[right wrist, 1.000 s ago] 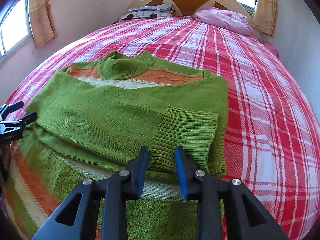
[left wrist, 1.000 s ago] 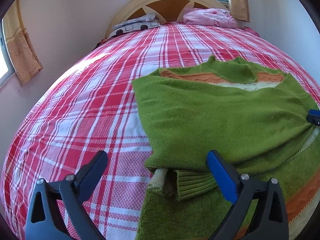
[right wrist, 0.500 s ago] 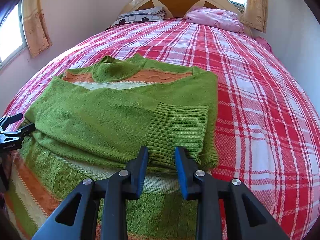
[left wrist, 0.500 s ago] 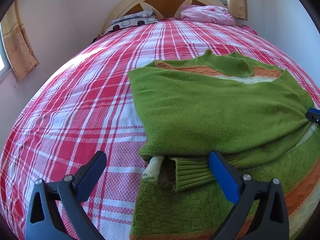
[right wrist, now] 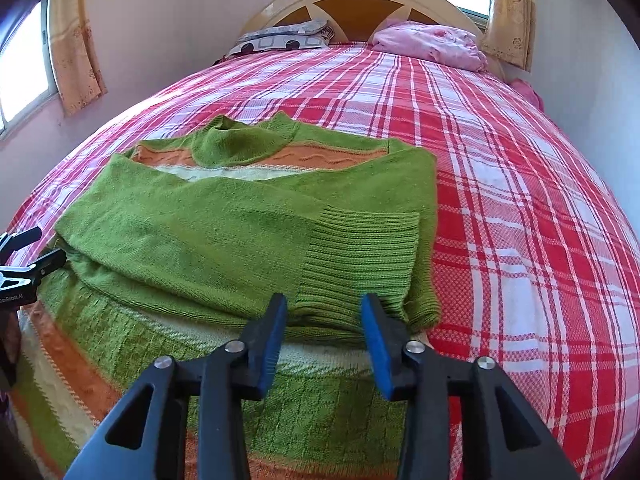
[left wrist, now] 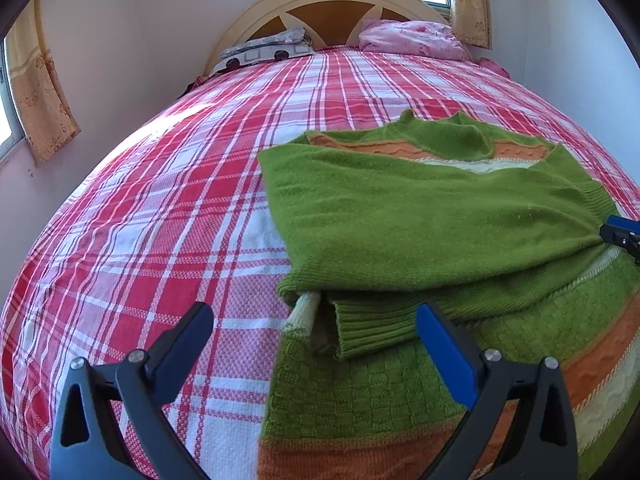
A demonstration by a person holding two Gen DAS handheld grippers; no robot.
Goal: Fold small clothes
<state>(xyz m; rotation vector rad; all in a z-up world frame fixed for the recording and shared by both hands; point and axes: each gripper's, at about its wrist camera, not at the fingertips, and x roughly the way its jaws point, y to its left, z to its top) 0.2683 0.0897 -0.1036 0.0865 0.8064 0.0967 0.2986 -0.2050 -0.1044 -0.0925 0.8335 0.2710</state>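
Observation:
A green sweater [left wrist: 420, 224] with orange and cream stripes lies flat on the bed, both sleeves folded across its chest; it also shows in the right wrist view [right wrist: 224, 232]. My left gripper [left wrist: 316, 332] is open wide and empty, hovering over the sweater's left edge near a ribbed cuff [left wrist: 372, 328]. My right gripper [right wrist: 324, 320] is open and empty, just in front of the other ribbed cuff [right wrist: 360, 256] on the sweater's right side. The right gripper's tip also shows in the left wrist view [left wrist: 620, 232]; the left gripper shows in the right wrist view [right wrist: 28, 268].
The bed has a red and white plaid cover [left wrist: 180, 208]. A patterned pillow [left wrist: 264, 50] and a pink bundle [left wrist: 408, 38] lie by the headboard [left wrist: 332, 4]. Walls and curtained windows [right wrist: 76, 40] close in on both sides.
My right gripper has opened wider in front of the cuff. Both grippers have drawn back a little toward the sweater's hem. The sweater has not moved.

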